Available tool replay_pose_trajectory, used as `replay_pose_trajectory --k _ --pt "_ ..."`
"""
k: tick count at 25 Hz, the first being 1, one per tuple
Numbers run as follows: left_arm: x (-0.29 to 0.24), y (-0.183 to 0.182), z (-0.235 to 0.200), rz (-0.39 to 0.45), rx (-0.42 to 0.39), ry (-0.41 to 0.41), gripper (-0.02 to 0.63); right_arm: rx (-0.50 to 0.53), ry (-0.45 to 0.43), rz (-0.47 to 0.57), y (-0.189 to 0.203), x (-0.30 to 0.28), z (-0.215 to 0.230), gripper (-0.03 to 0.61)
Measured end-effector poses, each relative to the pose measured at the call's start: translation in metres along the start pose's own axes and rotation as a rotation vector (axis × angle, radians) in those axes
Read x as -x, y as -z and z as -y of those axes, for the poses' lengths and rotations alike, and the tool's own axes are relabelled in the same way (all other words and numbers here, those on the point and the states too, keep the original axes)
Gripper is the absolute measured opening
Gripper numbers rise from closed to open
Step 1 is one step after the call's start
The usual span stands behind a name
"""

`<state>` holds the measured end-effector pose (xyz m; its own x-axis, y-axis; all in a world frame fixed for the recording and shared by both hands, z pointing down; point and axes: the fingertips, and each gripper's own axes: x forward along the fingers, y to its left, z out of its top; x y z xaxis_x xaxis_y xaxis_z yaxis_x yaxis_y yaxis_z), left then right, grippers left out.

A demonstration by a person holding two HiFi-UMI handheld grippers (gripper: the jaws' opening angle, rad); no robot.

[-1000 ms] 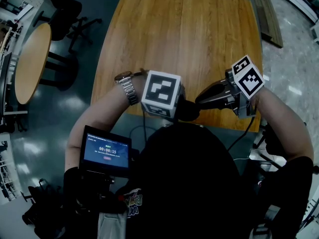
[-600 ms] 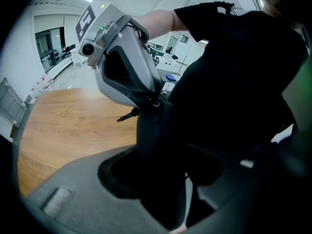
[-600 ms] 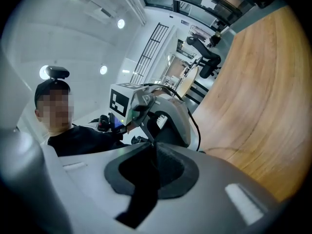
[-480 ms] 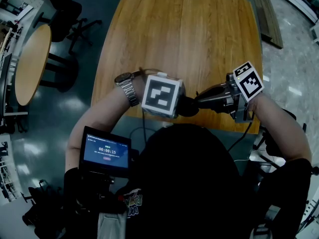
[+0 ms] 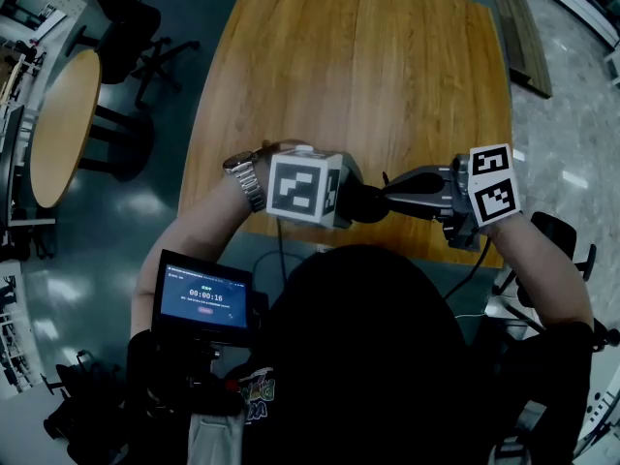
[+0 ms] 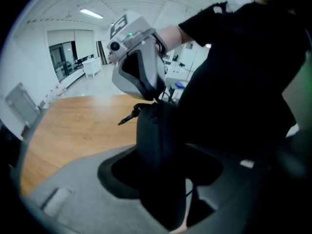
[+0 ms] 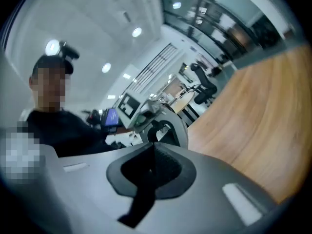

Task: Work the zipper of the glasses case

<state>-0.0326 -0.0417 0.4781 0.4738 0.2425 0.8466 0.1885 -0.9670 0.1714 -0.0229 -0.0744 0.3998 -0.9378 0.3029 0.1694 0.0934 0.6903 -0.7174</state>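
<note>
Over the near edge of the wooden table (image 5: pixel 358 76), my left gripper (image 5: pixel 351 201) is shut on the black glasses case (image 5: pixel 368 204). In the left gripper view the case (image 6: pixel 156 135) stands upright between the jaws, which stand wide around it. My right gripper (image 5: pixel 389 198) points left at the case's end. Its jaws have just been closing and are now shut (image 7: pixel 151 162) on a thin black strip, the zipper pull (image 7: pixel 144 194). The pull's free end (image 6: pixel 127 117) sticks out beside the top of the case. The zipper track itself is not visible.
A round table (image 5: pixel 63 124) and dark chairs (image 5: pixel 136 27) stand on the floor to the left. A small lit screen (image 5: pixel 205 296) sits in front of the person's chest. A wooden bench (image 5: pixel 523 27) runs along the far right.
The right gripper has rolled, so its marker cube swung down and to the right while its tip stayed at the case. The left gripper and case shifted slightly left and down.
</note>
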Motion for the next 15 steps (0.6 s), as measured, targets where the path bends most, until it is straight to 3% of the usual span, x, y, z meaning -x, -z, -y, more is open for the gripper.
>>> replay_pose_trajectory --k 3,5,7,9,15 --pt "0.007 -0.02 0.03 0.192 0.116 0.218 0.252 0.355 0.03 -0.119 -0.003 0.0 -0.024 0.004" --pt "0.023 -0.039 0.048 0.381 0.207 0.407 0.252 0.486 0.003 -0.128 -0.013 0.002 -0.039 0.005" --pt "0.051 -0.064 0.055 0.607 0.293 0.579 0.255 0.494 -0.016 -0.049 -0.034 0.006 -0.047 0.004" --pt "0.076 -0.081 0.056 0.762 0.332 0.678 0.263 0.468 -0.013 0.036 -0.053 0.008 -0.049 0.003" --pt "0.096 -0.105 0.056 0.897 0.303 0.752 0.3 0.455 0.014 0.091 -0.065 0.006 -0.043 0.003"
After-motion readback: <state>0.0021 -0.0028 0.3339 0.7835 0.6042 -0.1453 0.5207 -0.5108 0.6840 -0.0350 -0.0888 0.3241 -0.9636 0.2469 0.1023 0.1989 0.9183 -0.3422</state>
